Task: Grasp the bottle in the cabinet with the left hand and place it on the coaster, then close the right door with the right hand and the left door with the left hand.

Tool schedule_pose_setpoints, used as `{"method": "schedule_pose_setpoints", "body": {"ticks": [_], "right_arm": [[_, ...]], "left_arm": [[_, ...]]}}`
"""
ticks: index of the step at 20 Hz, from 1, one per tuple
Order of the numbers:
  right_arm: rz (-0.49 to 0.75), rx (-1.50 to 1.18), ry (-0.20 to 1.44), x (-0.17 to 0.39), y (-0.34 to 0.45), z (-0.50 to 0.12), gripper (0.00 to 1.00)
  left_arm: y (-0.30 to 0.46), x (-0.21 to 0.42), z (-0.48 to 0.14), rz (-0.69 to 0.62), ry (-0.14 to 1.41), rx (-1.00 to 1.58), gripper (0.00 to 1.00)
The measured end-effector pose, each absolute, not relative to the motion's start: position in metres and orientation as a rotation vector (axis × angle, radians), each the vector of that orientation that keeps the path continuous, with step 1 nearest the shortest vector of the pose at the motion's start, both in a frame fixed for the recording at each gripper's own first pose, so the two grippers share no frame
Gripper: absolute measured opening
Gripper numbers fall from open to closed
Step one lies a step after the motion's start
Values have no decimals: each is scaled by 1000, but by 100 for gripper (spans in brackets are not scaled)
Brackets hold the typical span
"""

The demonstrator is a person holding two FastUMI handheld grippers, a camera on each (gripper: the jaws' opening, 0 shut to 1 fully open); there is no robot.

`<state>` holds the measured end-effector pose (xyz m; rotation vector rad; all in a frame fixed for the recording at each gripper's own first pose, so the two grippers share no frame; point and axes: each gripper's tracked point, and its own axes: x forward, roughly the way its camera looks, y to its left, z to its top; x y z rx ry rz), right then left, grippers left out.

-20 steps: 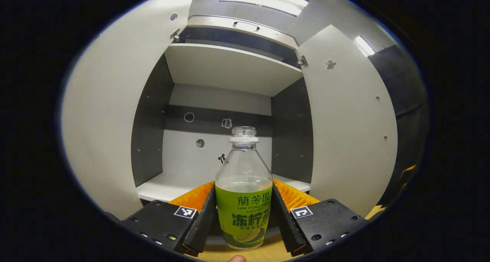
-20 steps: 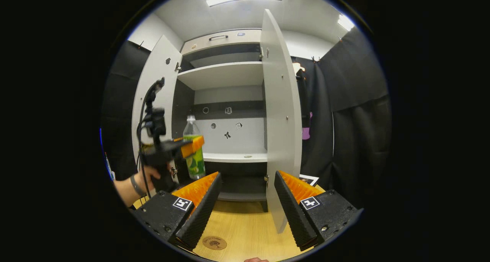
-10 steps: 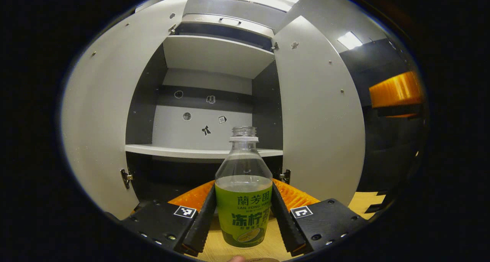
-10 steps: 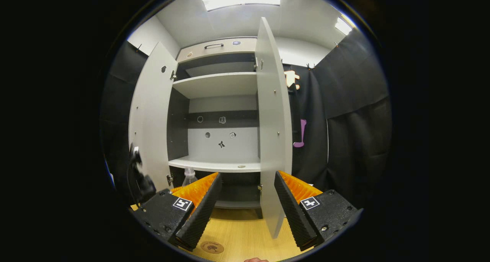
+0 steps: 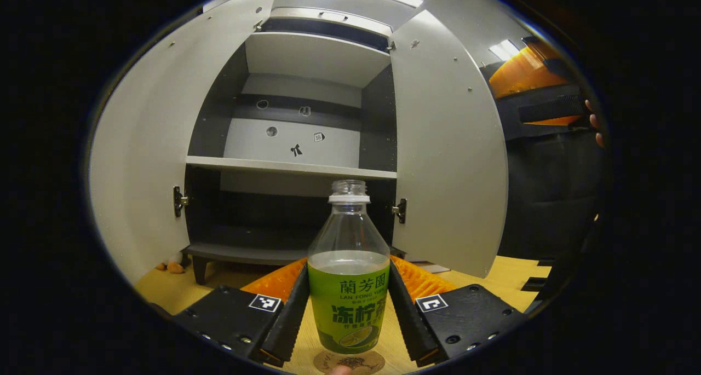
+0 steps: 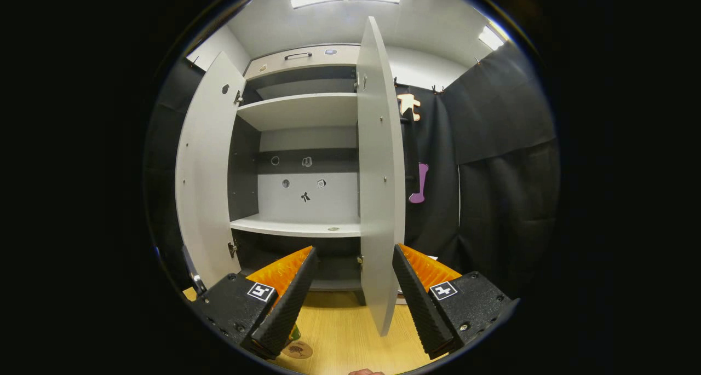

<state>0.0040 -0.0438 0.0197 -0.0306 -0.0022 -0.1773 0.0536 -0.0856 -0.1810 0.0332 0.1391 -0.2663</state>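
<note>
Clear plastic bottle (image 5: 349,254), matt cabinet (image 5: 306,123), wood-grain table (image 6: 345,336).

both views low over the table, facing one open cabinet (image 5: 306,145)

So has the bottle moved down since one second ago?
Yes. The bottle, then level with the cabinet shelf, now sits well below it, just above the coaster.

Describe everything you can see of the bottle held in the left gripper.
The bottle is clear plastic with no cap on its threaded neck, a pale ring below the threads and a green label around its lower half. Liquid reaches about the label's top edge. It stands upright, clamped at the label between both fingers of the left gripper, just above the round coaster on the wooden table.
</note>
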Motion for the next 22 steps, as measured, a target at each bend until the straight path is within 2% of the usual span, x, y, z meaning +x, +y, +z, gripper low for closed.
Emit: {"method": "schedule_pose_setpoints", "body": {"ticks": [6, 7, 8, 9, 10, 12, 19, 20, 22], "right_arm": [[-162, -30, 40, 10, -44, 5, 85], [-161, -29, 46, 10, -44, 4, 85], [-162, -30, 53, 9, -45, 2, 85], [-163, -32, 60, 10, -46, 2, 85], [-163, -33, 65, 9, -46, 0, 85], [-162, -34, 64, 9, -46, 1, 85], [-157, -52, 74, 2, -43, -2, 85], [-157, -52, 76, 1, -43, -2, 85], [-153, -52, 80, 0, -41, -4, 85]], "left_arm": [[-85, 39, -210, -254, 176, 52, 74], [-83, 37, -211, -246, 158, 55, 77], [-80, 36, -211, -232, 141, 60, 74], [-78, 35, -213, -224, 133, 61, 77], [-78, 35, -217, -225, 136, 51, 74], [-78, 32, -227, -229, 164, 26, 74], [-74, 22, -232, -202, 142, 51, 74], [-76, 21, -233, -206, 148, 53, 78], [-75, 21, -234, -208, 150, 57, 76]]}}
